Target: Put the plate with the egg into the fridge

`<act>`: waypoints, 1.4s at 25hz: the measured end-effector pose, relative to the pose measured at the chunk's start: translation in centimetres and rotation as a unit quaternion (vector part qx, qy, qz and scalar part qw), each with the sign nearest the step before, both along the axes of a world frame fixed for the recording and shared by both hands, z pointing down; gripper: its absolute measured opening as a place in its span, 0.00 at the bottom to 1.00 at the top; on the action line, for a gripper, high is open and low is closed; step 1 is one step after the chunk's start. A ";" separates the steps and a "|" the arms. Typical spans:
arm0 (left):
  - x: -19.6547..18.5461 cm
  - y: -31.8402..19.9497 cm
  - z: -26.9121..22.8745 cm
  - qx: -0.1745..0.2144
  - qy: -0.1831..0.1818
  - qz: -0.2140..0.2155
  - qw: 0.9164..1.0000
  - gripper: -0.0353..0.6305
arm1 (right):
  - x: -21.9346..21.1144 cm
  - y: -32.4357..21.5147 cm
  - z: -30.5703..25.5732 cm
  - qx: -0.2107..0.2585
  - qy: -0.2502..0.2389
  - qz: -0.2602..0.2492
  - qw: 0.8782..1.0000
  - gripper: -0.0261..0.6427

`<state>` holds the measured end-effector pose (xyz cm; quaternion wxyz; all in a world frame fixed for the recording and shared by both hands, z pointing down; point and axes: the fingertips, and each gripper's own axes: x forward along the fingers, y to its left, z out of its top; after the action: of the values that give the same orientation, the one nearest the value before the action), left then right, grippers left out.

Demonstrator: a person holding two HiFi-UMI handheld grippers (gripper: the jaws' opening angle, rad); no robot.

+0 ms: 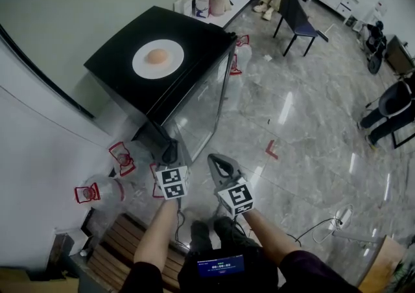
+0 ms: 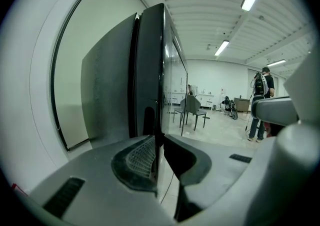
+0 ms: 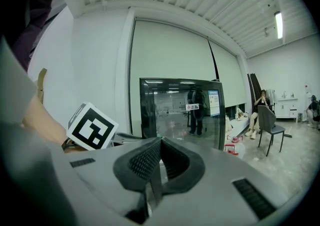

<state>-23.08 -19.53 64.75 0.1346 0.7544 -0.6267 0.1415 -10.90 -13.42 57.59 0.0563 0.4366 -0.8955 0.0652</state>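
The white plate (image 1: 170,68) with the egg (image 1: 156,56) at its middle sits on top of the black fridge (image 1: 194,35), at about eleven o'clock from the person's hands and well apart from both grippers. Lower down, the left gripper (image 1: 170,153) is clamped on the edge of the fridge's glass door (image 1: 202,105), one jaw on either face. The right gripper (image 1: 217,163) hangs just beside it at its three o'clock, jaws pressed together on nothing, facing the glass.

Reflections on the fridge door (image 1: 201,104) hide its inside.
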 end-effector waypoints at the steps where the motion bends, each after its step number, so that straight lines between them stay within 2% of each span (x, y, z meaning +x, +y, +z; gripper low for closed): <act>1: -0.1 0.0 0.0 0.005 -0.001 -0.002 1.000 0.14 | 0.0 -0.1 -0.2 0.002 -0.001 -0.001 1.000 0.05; 5: -0.2 0.0 0.0 0.003 -0.003 -0.009 1.000 0.14 | 0.4 -0.6 -1.3 0.004 0.000 0.000 1.000 0.05; 10: -0.3 0.0 0.0 0.007 -0.001 -0.028 1.000 0.14 | 1.9 -0.4 0.0 -0.012 -0.009 0.008 1.000 0.05; 16: 0.6 0.6 0.0 0.003 -0.005 -0.056 0.998 0.14 | 3.1 -0.6 -0.3 0.002 -0.010 -0.029 1.000 0.05; 21: 6.7 3.6 0.2 0.022 -0.006 -0.092 0.995 0.14 | 7.3 -0.2 0.2 0.003 -0.020 -0.069 0.997 0.05; 24: 11.0 5.0 0.3 0.025 -0.008 -0.114 0.993 0.14 | 11.3 0.6 0.3 0.004 -0.019 -0.078 0.997 0.05; 31: 20.2 6.9 0.7 0.017 -0.012 -0.166 0.986 0.12 | 20.4 3.2 0.5 0.001 -0.014 -0.046 0.999 0.05; 35: 24.5 7.4 0.4 0.021 -0.010 -0.161 0.987 0.12 | 24.8 4.8 -0.2 0.006 -0.010 -0.026 1.000 0.05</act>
<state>1.44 -12.11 65.14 0.1330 0.6448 -0.7443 0.1123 13.92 -8.62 57.34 0.0460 0.4124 -0.9077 0.0625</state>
